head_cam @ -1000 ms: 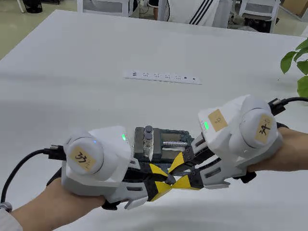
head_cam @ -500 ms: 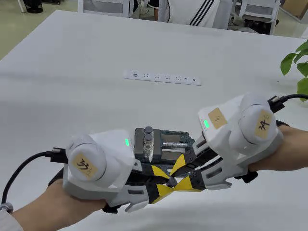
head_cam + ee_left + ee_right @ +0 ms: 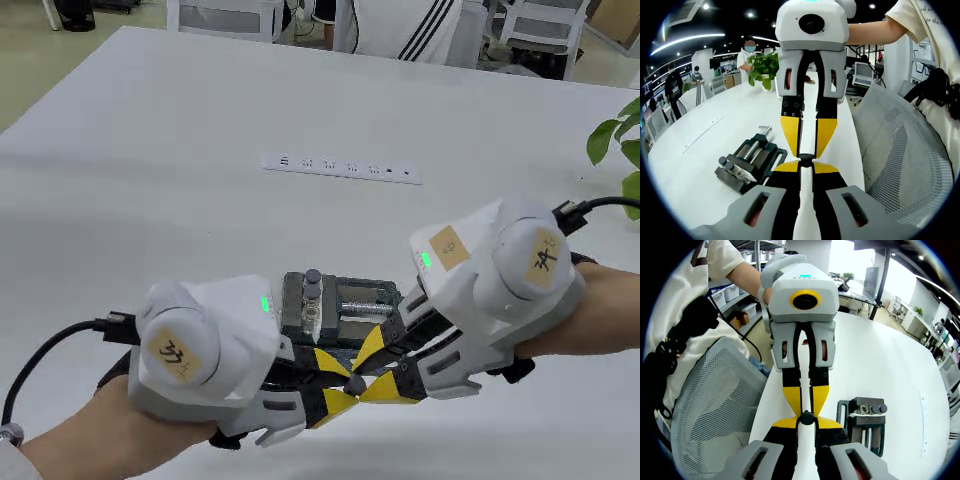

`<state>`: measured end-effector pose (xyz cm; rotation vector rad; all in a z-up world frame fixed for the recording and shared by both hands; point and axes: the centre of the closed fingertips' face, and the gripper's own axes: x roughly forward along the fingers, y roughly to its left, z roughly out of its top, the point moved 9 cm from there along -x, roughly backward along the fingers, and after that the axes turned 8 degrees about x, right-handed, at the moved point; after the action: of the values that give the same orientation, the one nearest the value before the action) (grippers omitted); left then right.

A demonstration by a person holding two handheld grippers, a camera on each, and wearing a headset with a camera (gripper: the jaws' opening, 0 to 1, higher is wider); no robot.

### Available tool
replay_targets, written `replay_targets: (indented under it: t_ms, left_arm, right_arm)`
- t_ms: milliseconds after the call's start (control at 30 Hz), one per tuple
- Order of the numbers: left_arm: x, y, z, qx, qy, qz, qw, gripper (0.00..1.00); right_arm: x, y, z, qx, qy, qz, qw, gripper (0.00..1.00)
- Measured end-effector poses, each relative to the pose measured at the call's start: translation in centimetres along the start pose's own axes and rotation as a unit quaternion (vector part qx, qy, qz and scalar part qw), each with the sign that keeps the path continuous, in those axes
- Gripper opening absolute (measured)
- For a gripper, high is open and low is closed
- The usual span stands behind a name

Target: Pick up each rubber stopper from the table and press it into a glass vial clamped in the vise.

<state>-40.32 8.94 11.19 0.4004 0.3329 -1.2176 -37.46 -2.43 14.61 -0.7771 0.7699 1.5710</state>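
The 2 grippers meet tip to tip just in front of the vise [image 3: 340, 312], well above the worktop [image 3: 150, 150]. The left gripper [image 3: 805, 169] and the right gripper [image 3: 806, 424] each have their jaws pressed almost together on 1 small dark rubber stopper [image 3: 353, 382] caught between the tips. I cannot tell which one bears its weight. The glass vial [image 3: 313, 300] stands upright in the vise and appears to carry a dark stopper already. The main risk, I judge, is the hand-over. If 1 gripper lets go before the other has a firm pinch, the rounded rubber could squirt out and roll off the near edge. A skewed hold would also meet the vial mouth crooked, and hard pressing could then crack the glass.
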Motion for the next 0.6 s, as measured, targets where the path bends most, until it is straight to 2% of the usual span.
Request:
replay_targets:
  t_ms: [267, 600]
  left_arm:
    - [0.02, -0.21, -0.2, -0.01, -0.005, 0.0, 0.9999, 0.04]
    - [0.09, -0.24, -0.15, -0.007, -0.006, 0.0, 1.0, 0.05]
  right_arm:
    - [0.06, 0.14, -0.03, 0.002, 0.001, 0.008, 1.0, 0.07]
    - [0.03, 0.07, -0.19, 0.003, 0.001, 0.008, 1.0, 0.06]
